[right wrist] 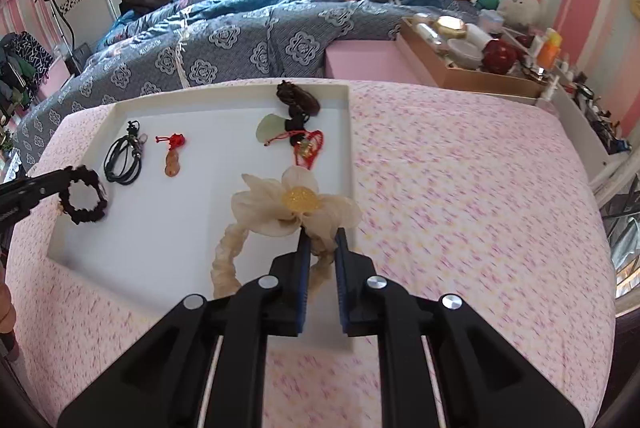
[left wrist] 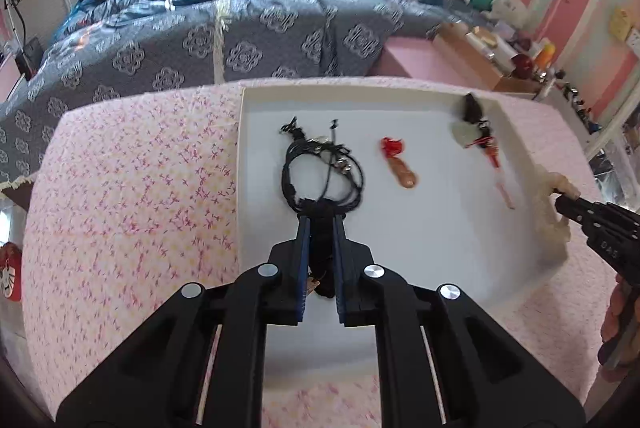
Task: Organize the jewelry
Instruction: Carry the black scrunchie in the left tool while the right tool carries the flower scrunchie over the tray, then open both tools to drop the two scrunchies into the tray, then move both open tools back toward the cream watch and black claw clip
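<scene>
Right now both tongs carry pieces over the shallow white tray (right wrist: pixel 348 132): left gripper (left wrist: pixel 320 218) clenched on black bead bracelet (right wrist: pixel 85 202) at tray's left edge, right gripper (right wrist: pixel 322 234) grasping cream fabric flower scrunchie (right wrist: pixel 276 206) nr its right rim. Placing step; next, prob. lower each onto bare tray w/o overlapping the black cord necklace (left wrist: pixel 320 164).

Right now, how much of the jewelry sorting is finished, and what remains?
Done: the cord necklace, gourd charm and jade charm lie spaced out in the tray, though the jade charm's pile looks tangled. In hand: the left gripper holds a black bracelet, the right gripper a flower scrunchie. Left: placing both.
</scene>
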Demonstrator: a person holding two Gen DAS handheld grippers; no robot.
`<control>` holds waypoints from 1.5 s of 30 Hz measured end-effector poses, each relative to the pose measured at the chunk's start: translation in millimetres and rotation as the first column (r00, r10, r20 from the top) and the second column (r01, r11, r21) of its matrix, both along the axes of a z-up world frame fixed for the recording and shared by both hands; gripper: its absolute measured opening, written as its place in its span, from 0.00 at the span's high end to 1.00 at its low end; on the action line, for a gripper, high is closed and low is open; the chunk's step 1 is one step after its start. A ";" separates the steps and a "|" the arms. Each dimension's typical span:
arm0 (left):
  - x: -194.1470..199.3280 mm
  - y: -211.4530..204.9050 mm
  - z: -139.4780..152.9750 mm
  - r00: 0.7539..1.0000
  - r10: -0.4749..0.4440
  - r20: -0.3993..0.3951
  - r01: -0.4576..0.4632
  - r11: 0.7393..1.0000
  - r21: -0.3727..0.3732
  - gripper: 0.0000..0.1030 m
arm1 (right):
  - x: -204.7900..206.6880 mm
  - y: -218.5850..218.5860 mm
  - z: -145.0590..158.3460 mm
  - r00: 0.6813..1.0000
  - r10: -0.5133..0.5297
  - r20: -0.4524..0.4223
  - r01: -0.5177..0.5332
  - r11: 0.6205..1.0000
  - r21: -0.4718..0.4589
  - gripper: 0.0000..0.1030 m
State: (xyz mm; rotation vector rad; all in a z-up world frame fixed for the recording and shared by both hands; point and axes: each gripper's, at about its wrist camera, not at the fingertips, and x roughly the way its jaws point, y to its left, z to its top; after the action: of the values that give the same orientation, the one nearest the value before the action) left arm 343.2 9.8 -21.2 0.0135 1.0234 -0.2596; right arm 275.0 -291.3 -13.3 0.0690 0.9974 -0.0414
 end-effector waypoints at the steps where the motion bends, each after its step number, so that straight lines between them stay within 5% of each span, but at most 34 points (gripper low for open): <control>1: 4.6 0.5 -4.9 1.000 0.008 -0.010 -0.008 1.000 0.000 0.92 | 4.8 2.0 -2.2 1.000 -0.001 -0.001 0.001 1.000 0.000 0.88; 17: 24.8 -0.9 -41.7 0.997 0.063 -0.044 -0.059 0.995 0.076 0.87 | 49.4 11.3 -43.1 0.996 -0.002 -0.092 -0.001 0.999 -0.033 0.84; 20: 21.2 -1.5 -39.3 0.998 0.060 -0.037 -0.057 0.996 0.075 0.76 | 47.2 10.5 -40.1 0.997 -0.004 -0.083 0.001 0.999 -0.038 0.72; 34: -16.2 -17.9 9.3 0.996 0.017 0.083 -0.023 0.997 0.077 0.22 | 20.7 18.9 -4.4 0.999 0.035 -0.003 -0.036 0.999 -0.040 0.51; 45: -75.2 -2.6 22.5 0.989 0.041 0.145 -0.055 0.994 0.096 0.07 | -30.1 22.4 12.3 0.999 0.033 0.036 -0.031 0.998 -0.049 0.27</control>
State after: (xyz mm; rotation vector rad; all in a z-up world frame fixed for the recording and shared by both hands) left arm 267.9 7.2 1.3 0.0965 0.8922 -0.1614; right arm 244.9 -268.9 -1.0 0.0094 0.9603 -0.0349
